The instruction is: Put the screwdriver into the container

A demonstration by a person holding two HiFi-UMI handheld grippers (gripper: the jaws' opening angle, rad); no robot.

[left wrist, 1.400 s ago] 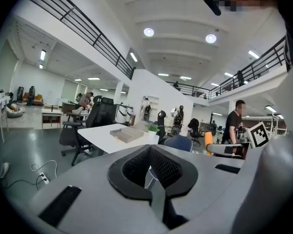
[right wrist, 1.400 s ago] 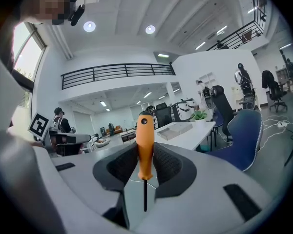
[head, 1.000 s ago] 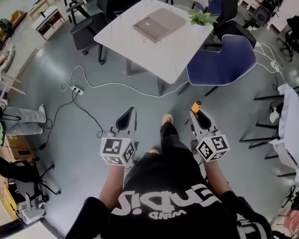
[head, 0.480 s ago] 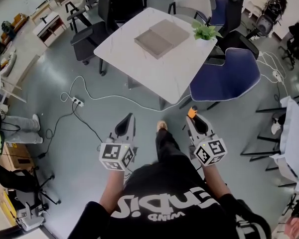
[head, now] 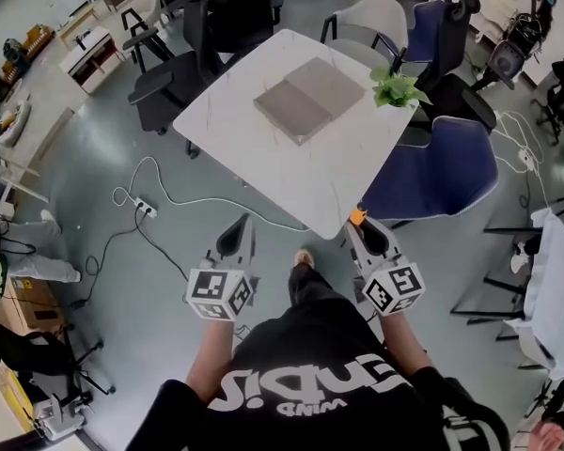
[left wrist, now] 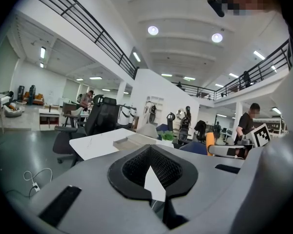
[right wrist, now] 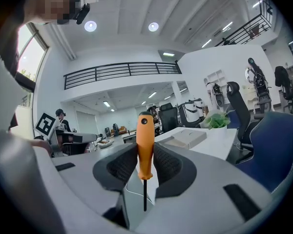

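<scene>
An orange-handled screwdriver (right wrist: pixel 145 145) stands upright between the pads of my right gripper (right wrist: pixel 145 168), which is shut on it, with the thin shaft pointing down. From the head view its handle (head: pixel 357 217) pokes out of the right gripper (head: pixel 363 231) just short of the white table's near edge. A flat grey container (head: pixel 305 97) lies on the middle of that table (head: pixel 254 148), and it also shows as a low grey container (right wrist: pixel 188 138) ahead in the right gripper view. My left gripper (head: pixel 236 241) is shut and holds nothing; its pads (left wrist: pixel 136 167) meet.
A potted plant (head: pixel 398 90) stands at the table's right corner. A blue chair (head: pixel 442 177) sits right of the table, and black chairs (head: pixel 169 87) stand at the left and far sides. A white cable with a power strip (head: pixel 146 210) trails on the floor at the left.
The person has walked toward the table, so it is nearer both grippers. The right gripper still holds the screwdriver, and the left stays shut.
</scene>
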